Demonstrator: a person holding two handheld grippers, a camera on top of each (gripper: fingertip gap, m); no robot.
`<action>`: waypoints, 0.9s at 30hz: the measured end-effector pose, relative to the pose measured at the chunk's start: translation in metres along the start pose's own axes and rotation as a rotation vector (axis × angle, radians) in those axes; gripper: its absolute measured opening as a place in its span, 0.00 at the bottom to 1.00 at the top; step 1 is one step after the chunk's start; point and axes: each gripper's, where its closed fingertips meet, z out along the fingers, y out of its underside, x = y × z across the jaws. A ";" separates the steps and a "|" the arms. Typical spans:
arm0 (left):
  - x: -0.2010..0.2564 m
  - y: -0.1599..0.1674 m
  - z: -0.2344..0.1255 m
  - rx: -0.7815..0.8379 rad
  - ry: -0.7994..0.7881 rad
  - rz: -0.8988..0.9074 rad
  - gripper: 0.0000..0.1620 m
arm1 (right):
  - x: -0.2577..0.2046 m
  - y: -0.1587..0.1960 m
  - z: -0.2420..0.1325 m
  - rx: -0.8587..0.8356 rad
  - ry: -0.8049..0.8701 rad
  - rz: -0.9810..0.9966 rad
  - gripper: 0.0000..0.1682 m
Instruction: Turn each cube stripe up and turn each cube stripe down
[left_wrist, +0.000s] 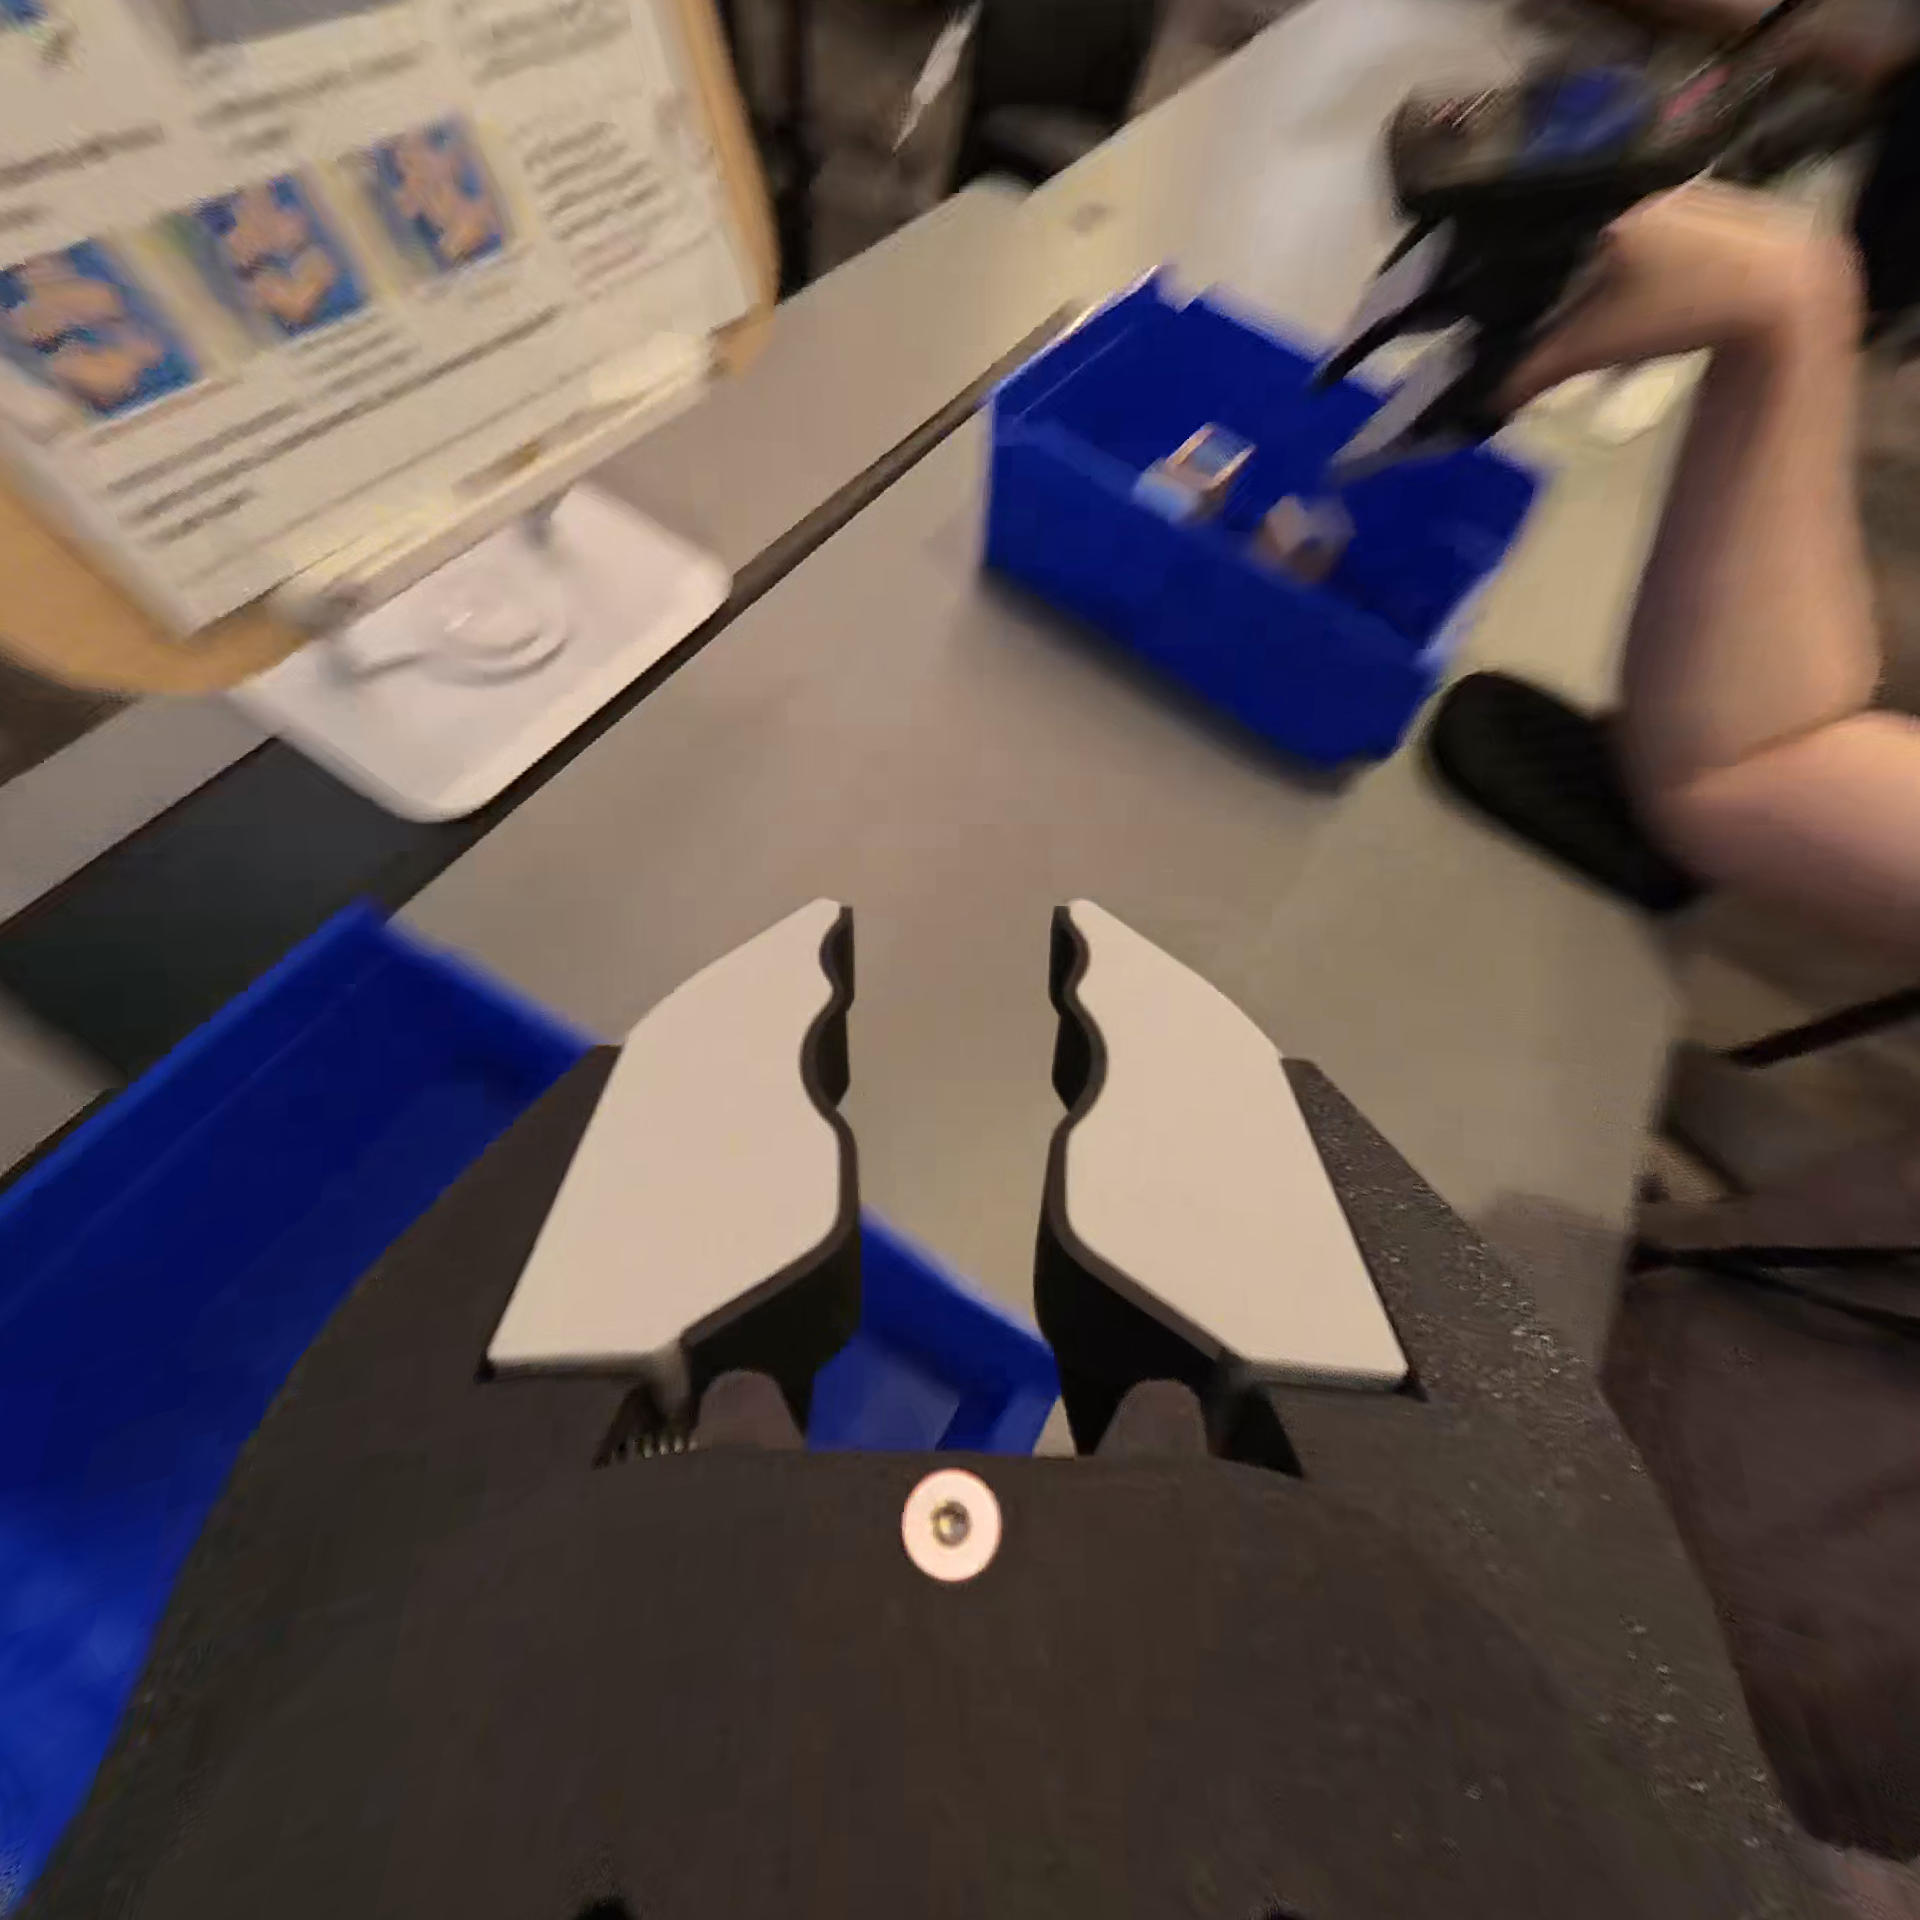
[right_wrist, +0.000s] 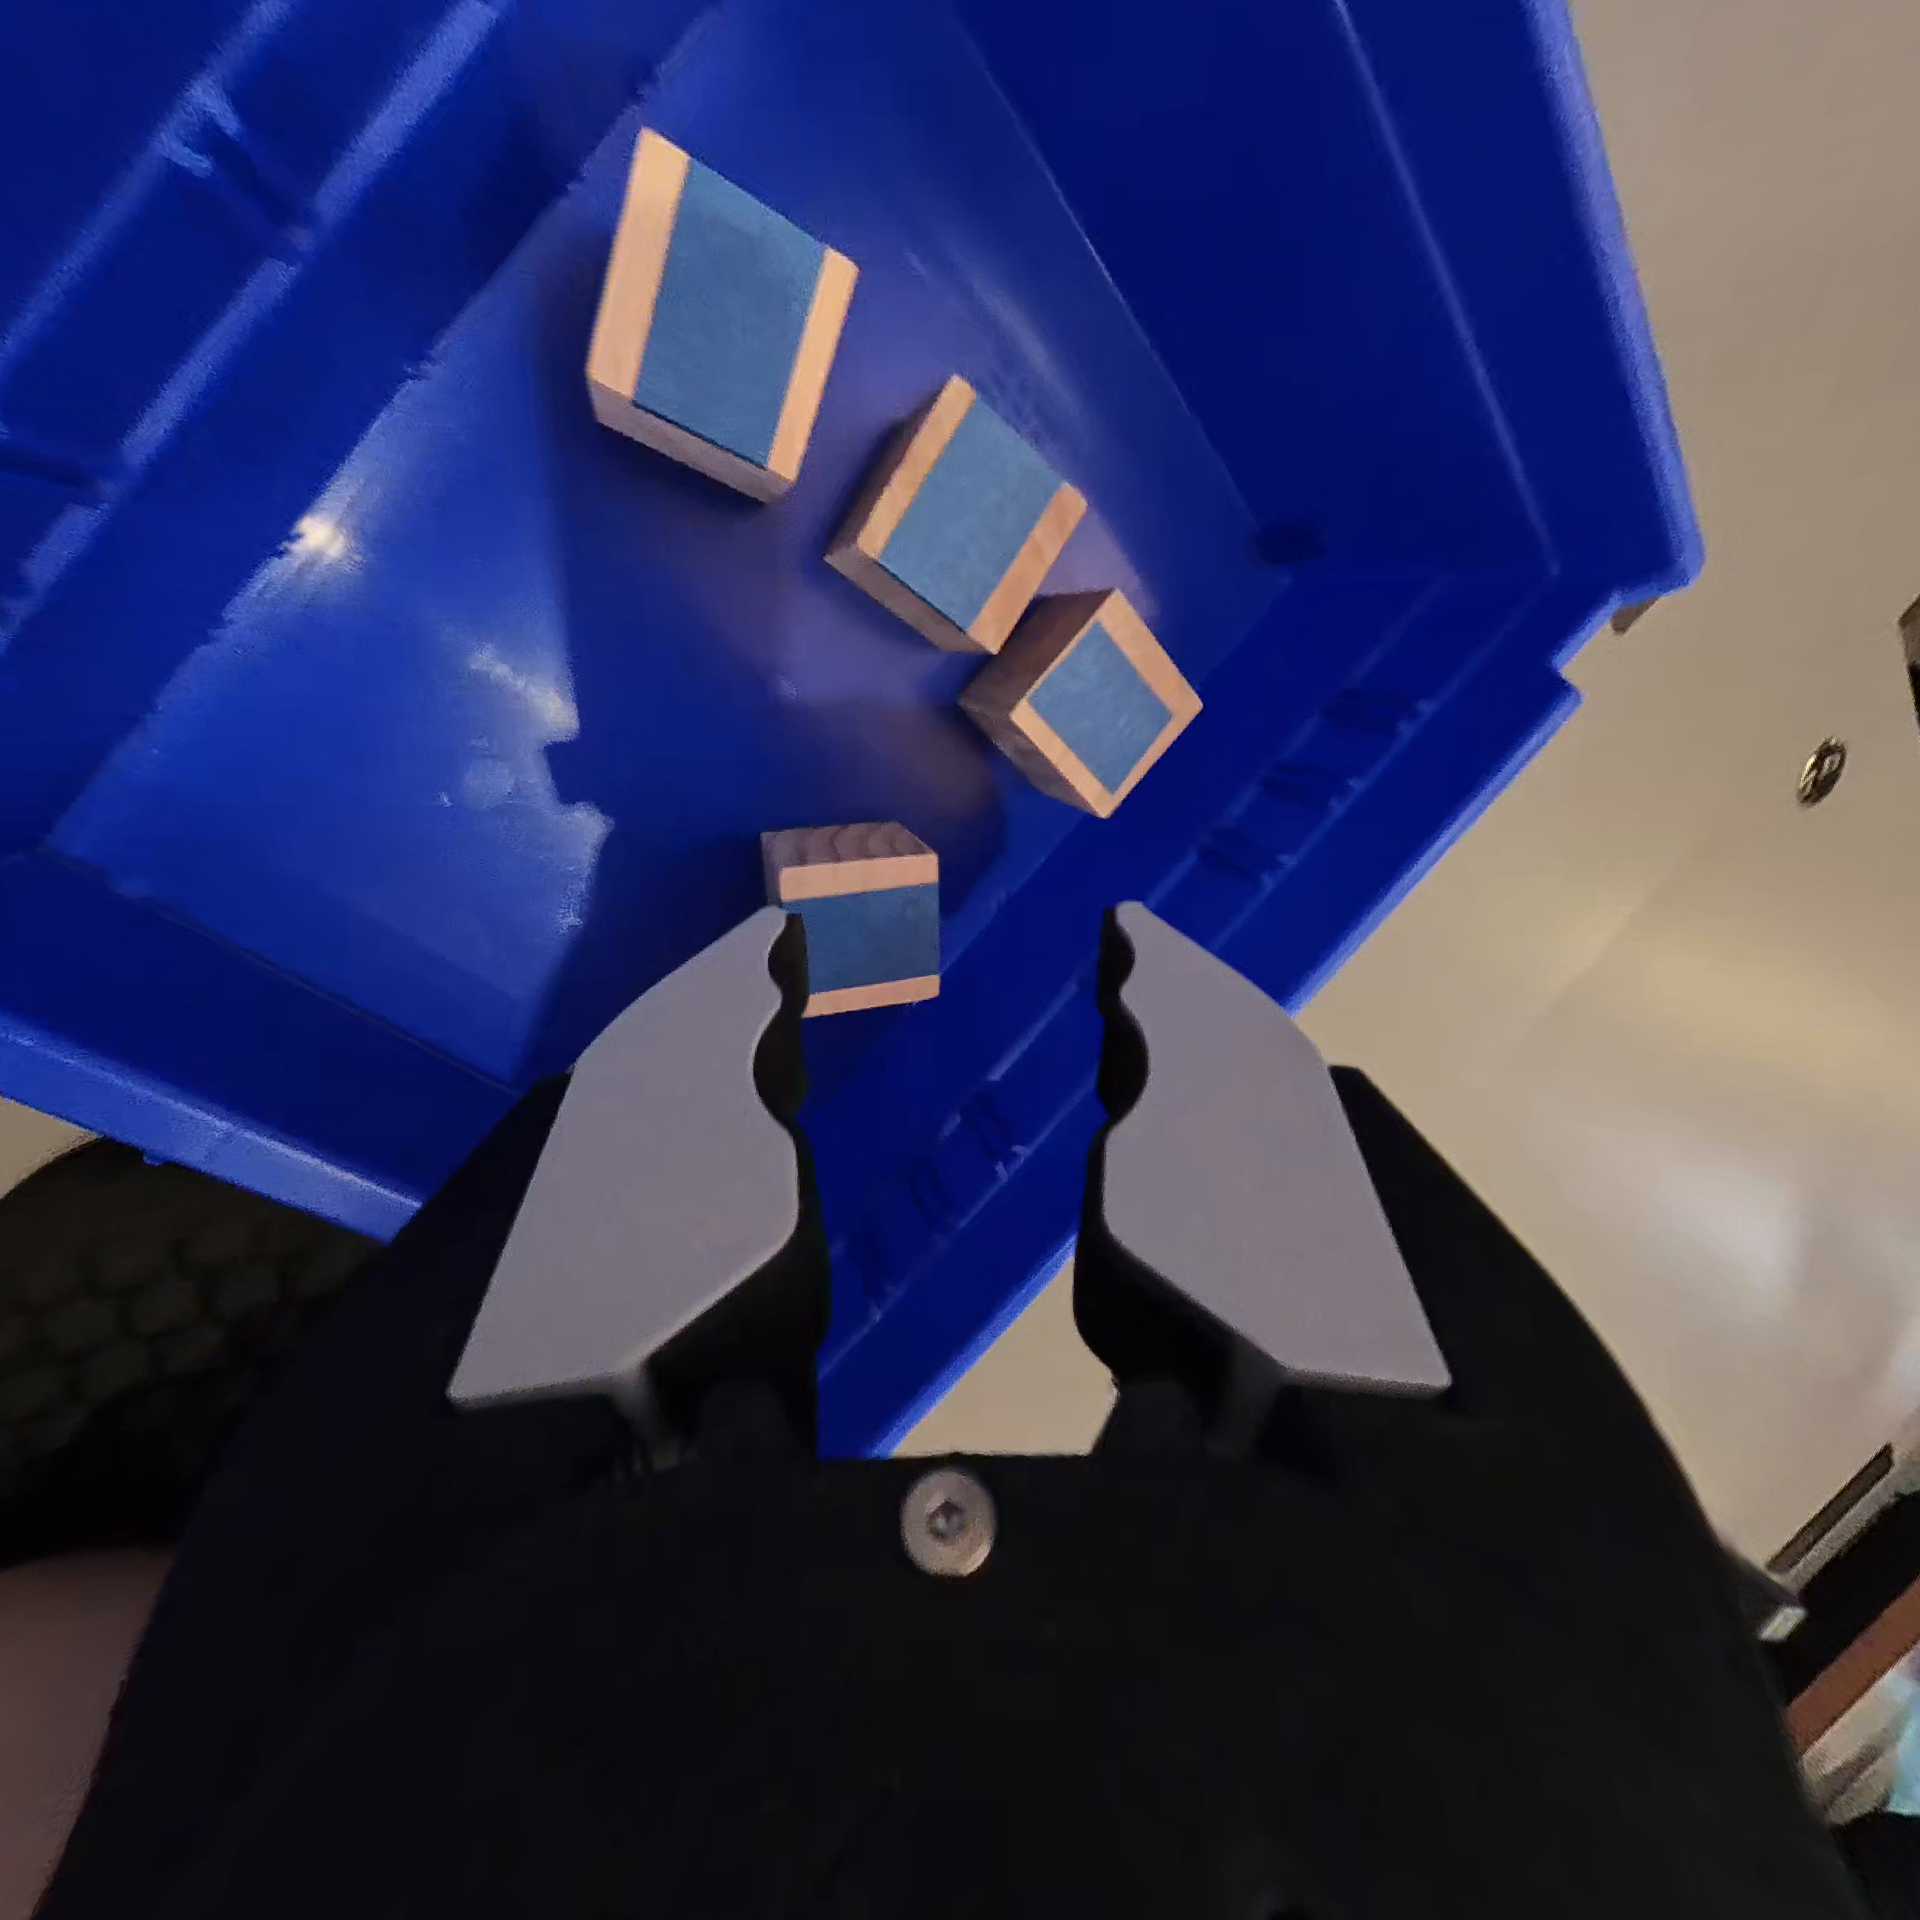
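- Right gripper (right_wrist: 945, 920): jaws spread and empty, poised over the blue bin (right_wrist: 312, 727); its left fingertip (right_wrist: 764, 935) overlaps the nearest cube (right_wrist: 862, 925), though contact cannot be judged.
- Nearest cube: wooden, stripe on the face turned toward the camera, lying close to the bin's near wall.
- Three further cubes (right_wrist: 961, 514), stripes facing up, form a diagonal row on the bin floor beyond it.
- Left gripper (left_wrist: 951, 914): jaws parted, holding nothing, above the grey table (left_wrist: 831, 748), with a second blue bin (left_wrist: 208, 1195) beneath its left side.
- Background, left wrist view: blurred poster board (left_wrist: 343, 260) on a white stand.
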 end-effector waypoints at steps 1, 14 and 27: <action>-0.013 0.014 -0.005 -0.065 -0.075 0.007 0.22 | -0.002 -0.002 0.000 0.000 -0.001 -0.013 0.33; -0.108 0.159 -0.006 -0.758 -0.369 0.113 0.30 | 0.000 -0.008 0.009 -0.028 0.065 -0.067 0.33; -0.137 0.234 -0.007 -0.999 -0.320 -0.082 0.32 | 0.011 0.001 -0.013 -0.002 0.133 -0.035 0.34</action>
